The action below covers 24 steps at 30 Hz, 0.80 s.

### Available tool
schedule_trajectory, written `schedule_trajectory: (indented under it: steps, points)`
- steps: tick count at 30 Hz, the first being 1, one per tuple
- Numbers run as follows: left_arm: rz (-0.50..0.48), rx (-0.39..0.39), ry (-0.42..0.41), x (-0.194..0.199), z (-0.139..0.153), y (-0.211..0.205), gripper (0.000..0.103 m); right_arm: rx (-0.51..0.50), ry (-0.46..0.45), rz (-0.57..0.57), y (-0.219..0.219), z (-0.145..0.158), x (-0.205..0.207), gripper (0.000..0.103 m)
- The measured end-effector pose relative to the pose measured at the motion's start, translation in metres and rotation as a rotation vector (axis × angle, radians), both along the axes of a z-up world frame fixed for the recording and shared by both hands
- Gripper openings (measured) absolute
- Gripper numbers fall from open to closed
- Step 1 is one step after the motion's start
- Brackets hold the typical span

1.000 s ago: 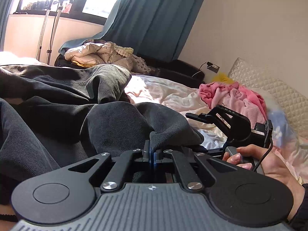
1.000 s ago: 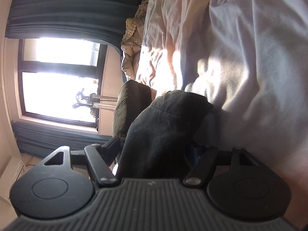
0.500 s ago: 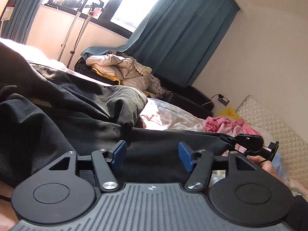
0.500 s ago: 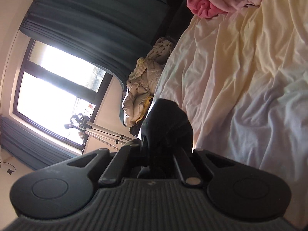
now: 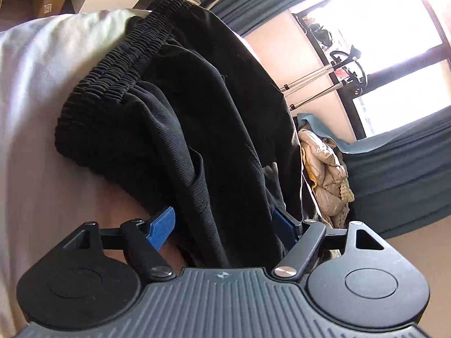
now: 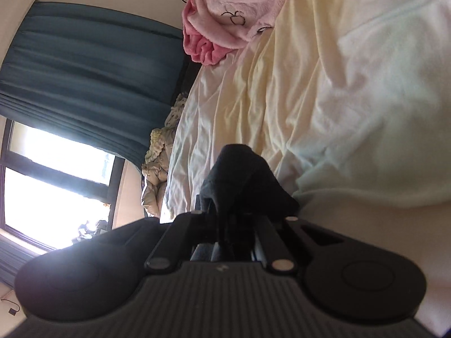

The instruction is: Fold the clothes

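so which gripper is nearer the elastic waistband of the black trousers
Left. The left gripper has just been opening, its jaws straddling trouser cloth just below the waistband. The right gripper is shut on another fold of black cloth; no waistband shows there.

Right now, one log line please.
left gripper: open, trousers between fingers | right gripper: shut on trousers | bed

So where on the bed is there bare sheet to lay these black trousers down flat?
Bare sheet spreads from the right gripper up to the pink blanket. Another bare patch lies beside the trousers' waistband. It is crowded around the puffy jacket by the curtain.
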<state>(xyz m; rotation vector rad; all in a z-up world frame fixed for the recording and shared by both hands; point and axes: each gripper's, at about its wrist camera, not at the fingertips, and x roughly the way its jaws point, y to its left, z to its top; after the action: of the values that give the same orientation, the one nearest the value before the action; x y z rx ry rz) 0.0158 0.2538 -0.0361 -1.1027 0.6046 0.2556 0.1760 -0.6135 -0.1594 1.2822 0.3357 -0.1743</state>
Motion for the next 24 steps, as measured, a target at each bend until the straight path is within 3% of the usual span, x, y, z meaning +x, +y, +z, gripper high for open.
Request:
schedule_trajectory:
  steps: [5, 12, 15, 17, 20, 22, 24]
  points:
    - [0.091, -0.071, 0.037, 0.003, -0.025, 0.009, 0.078, 0.033, -0.017, -0.007, -0.004, -0.004, -0.007, 0.012]
    - [0.217, -0.206, -0.049, -0.026, -0.046, 0.028, 0.079, 0.012, -0.012, -0.01, -0.008, -0.001, -0.003, 0.01]
    - [0.296, -0.233, -0.006, -0.046, -0.047, 0.032, 0.078, -0.033, -0.033, -0.04, -0.003, 0.01, 0.0, 0.008]
    - [0.331, -0.227, 0.079, -0.056, -0.047, 0.036, 0.077, -0.095, -0.05, -0.046, 0.001, 0.023, 0.004, 0.008]
    - [0.335, -0.257, 0.092, -0.062, -0.054, 0.047, 0.077, -0.162, -0.073, -0.051, 0.008, 0.036, 0.005, 0.008]
    - [0.344, -0.237, 0.085, -0.057, -0.056, 0.051, 0.069, -0.185, -0.082, -0.057, 0.01, 0.039, 0.006, 0.008]
    - [0.35, -0.24, 0.089, -0.047, -0.059, 0.056, 0.054, -0.177, -0.074, -0.063, 0.009, 0.034, 0.005, 0.008]
